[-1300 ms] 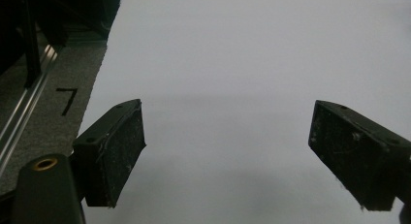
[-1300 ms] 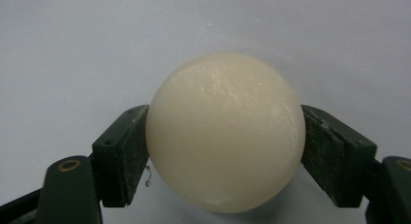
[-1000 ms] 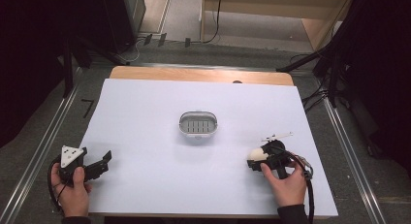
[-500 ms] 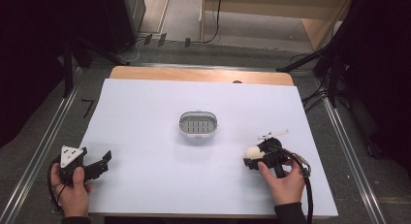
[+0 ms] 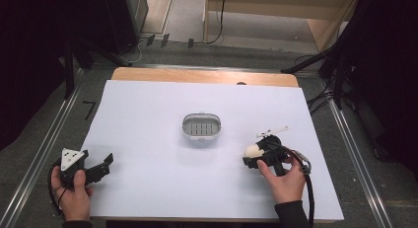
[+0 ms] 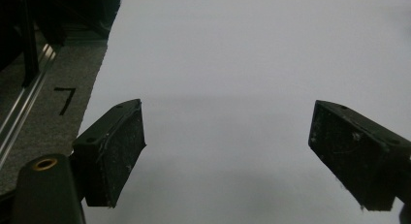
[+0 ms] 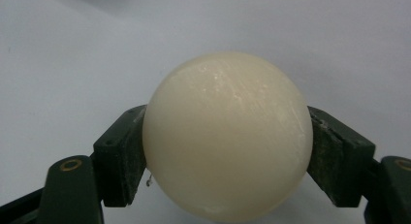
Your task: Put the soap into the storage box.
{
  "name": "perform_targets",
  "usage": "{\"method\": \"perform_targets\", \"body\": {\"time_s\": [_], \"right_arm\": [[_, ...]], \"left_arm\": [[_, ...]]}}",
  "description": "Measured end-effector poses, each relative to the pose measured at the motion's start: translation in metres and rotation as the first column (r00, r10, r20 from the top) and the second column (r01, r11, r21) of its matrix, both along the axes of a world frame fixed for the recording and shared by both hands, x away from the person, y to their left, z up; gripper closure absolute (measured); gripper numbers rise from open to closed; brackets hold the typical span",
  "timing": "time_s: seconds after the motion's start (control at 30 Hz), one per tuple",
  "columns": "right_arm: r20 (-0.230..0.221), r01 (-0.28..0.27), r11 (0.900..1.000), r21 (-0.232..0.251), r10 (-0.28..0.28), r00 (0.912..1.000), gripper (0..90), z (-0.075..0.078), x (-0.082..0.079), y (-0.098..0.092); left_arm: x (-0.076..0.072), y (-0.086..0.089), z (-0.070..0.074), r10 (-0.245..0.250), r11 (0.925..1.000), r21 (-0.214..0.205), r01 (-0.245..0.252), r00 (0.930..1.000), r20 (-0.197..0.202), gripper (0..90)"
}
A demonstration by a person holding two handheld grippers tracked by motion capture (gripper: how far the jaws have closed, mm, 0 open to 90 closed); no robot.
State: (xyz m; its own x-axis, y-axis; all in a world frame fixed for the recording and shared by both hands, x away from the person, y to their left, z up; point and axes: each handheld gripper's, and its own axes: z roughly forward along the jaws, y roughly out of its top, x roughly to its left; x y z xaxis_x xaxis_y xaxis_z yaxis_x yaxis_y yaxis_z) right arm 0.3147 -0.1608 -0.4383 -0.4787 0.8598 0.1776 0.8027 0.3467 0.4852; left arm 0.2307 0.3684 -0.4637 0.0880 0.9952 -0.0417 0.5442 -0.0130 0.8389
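A cream ball (image 7: 227,136) sits between the two black pads of my right gripper (image 7: 227,112). The jaws have just been closing, and both pads press on its sides. From above, the ball (image 5: 253,150) shows at the tip of the right gripper (image 5: 252,155), low over the white table at centre right. My left gripper (image 5: 105,163) rests at the front left corner. Its jaws (image 6: 228,110) stand wide open with only bare white surface between them.
A small white oval dish with a slotted grey bottom (image 5: 201,126) stands in the middle of the white table top (image 5: 148,104). A thin white stick-like piece (image 5: 271,133) lies just beyond the right gripper. Metal rails and dark floor border the table.
The right gripper has shifted slightly to the left with the cream ball between its pads. The left gripper has stayed where it was.
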Motion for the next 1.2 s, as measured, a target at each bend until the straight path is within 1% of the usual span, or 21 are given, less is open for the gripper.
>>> {"method": "perform_targets", "body": {"time_s": [0.2, 0.43, 0.6, 0.77, 0.93, 0.97, 1.2], "right_arm": [[-0.002, -0.021, 0.9998, -0.005, 0.021, 0.9998, 24.4, 0.007, 0.006, 0.007], [-0.012, -0.024, 0.9997, -0.008, 0.024, 0.9996, 24.4, 0.01, 0.011, 0.014], [-0.005, -0.035, 0.9994, -0.005, 0.035, 0.9994, 24.4, 0.014, 0.016, 0.02], [-0.009, -0.039, 0.9992, 0.0, 0.039, 0.9992, 24.5, 0.017, 0.019, 0.025], [-0.004, -0.055, 0.9985, 0.002, 0.055, 0.9985, 24.4, 0.02, 0.023, 0.032], [-0.008, -0.055, 0.9985, 0.004, 0.055, 0.9985, 24.4, 0.021, 0.024, 0.034], [0.0, -0.068, 0.9976, 0.01, 0.068, 0.9977, 24.4, 0.029, 0.029, 0.043]], "left_arm": [[0.0, 0.0, 0.0, 0.0, 1.0, -0.001, 0.0, 1.0, 0.001, 13.9], [0.0, 0.001, 0.0, -0.002, 1.0, -0.005, 0.002, 1.0, 0.002, 13.9], [0.0, 0.001, 0.0, -0.002, 1.0, -0.004, 0.002, 1.0, 0.002, 13.9], [0.0, 0.001, 0.0, -0.001, 1.0, -0.004, 0.001, 1.0, 0.002, 13.9], [0.0, 0.001, 0.0, -0.002, 1.0, -0.004, 0.002, 1.0, 0.001, 13.9], [0.0, 0.001, 0.0, -0.002, 1.0, -0.004, 0.002, 1.0, 0.001, 13.9], [0.0, 0.001, 0.0, -0.002, 1.0, -0.005, 0.002, 1.0, 0.0, 13.9]]}}
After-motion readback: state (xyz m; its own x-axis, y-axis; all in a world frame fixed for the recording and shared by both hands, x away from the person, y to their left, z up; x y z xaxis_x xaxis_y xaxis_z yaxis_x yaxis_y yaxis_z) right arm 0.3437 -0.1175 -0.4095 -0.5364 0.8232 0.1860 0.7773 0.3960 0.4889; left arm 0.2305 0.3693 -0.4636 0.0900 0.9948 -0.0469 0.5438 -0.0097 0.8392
